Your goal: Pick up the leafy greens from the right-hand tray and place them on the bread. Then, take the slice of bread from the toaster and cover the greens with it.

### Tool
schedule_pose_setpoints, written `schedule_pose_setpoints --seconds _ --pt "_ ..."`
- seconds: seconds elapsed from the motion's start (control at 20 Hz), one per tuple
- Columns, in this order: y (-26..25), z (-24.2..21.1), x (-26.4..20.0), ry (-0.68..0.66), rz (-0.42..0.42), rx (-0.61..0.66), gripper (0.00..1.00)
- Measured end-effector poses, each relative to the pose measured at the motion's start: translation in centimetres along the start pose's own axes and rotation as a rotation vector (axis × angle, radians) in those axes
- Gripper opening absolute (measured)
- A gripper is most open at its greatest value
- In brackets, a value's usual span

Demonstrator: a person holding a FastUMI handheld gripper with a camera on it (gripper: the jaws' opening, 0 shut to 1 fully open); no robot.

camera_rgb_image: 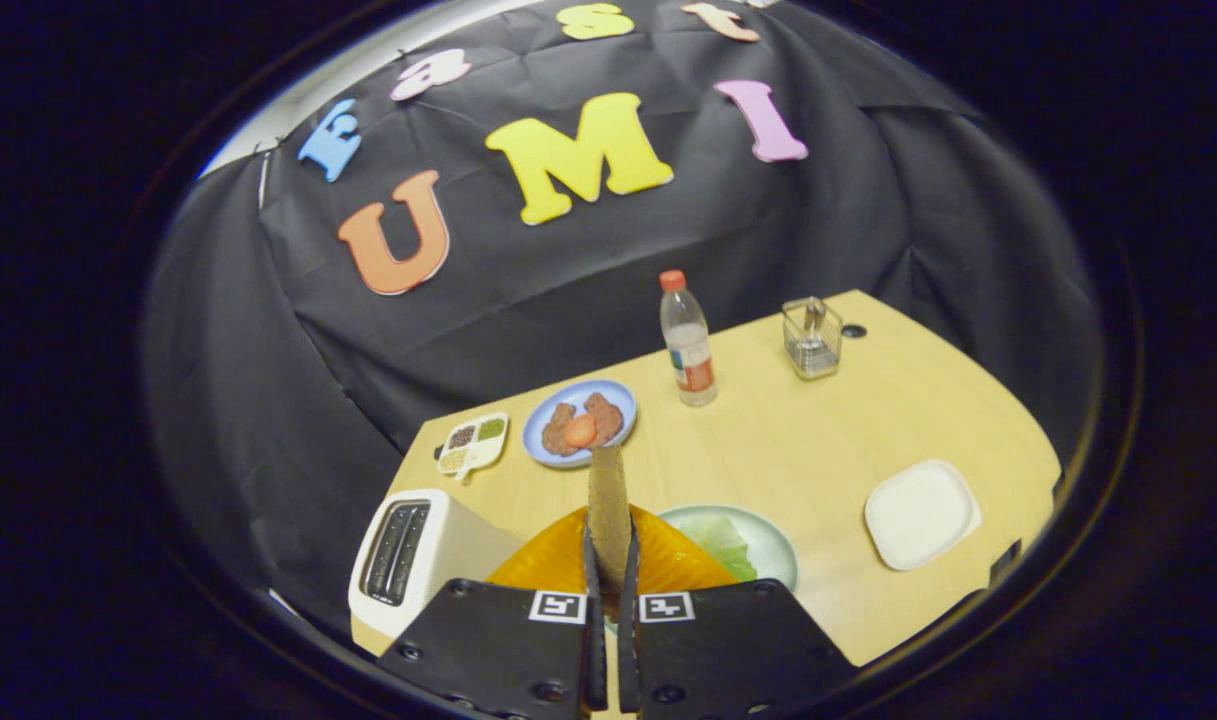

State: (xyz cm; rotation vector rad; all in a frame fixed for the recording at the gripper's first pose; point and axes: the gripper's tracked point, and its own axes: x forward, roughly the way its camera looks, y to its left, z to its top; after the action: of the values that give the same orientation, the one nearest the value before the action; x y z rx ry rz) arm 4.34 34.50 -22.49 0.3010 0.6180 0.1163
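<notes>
The tongs [609, 570] are closed almost fully, both fingers pressing on a slice of bread [609, 500] that stands upright on its edge between them. The slice shows its thin brown crust side, tall and narrow, rising beyond the fingertips. Directly beneath it lies an orange plate [558, 565], and just beside that, on the right, a pale green plate [773, 545] holds leafy greens [720, 545], light and crinkled, partly hidden behind the tongs.

The white toaster [408, 560] sits to the left of the tongs, near the counter's front-left corner, its 2 slots dark. Beyond the slice are a blue plate [580, 423] with brown pieces and something orange-red on it, and a small divided dish [473, 443] close to the counter's left edge. A bottle [687, 340] with a red cap and a wire basket [812, 338] stand near the far edge. A white square plate [921, 513] rests near the right edge. The counter [818, 440] is open between the bottle and the white plate.
</notes>
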Motion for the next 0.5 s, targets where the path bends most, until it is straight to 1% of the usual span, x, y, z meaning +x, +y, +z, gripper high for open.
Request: schedule_pose_setpoints --seconds 0.15,0.3,0.5 --pt "-0.9 -2.5 2.0 0.059 0.014 0.101 0.05" --pt "-1.9 -3.6 3.5 0.063 0.019 0.113 0.05" --pt "-2.4 -4.4 5.0 0.072 0.07 0.125 0.05"
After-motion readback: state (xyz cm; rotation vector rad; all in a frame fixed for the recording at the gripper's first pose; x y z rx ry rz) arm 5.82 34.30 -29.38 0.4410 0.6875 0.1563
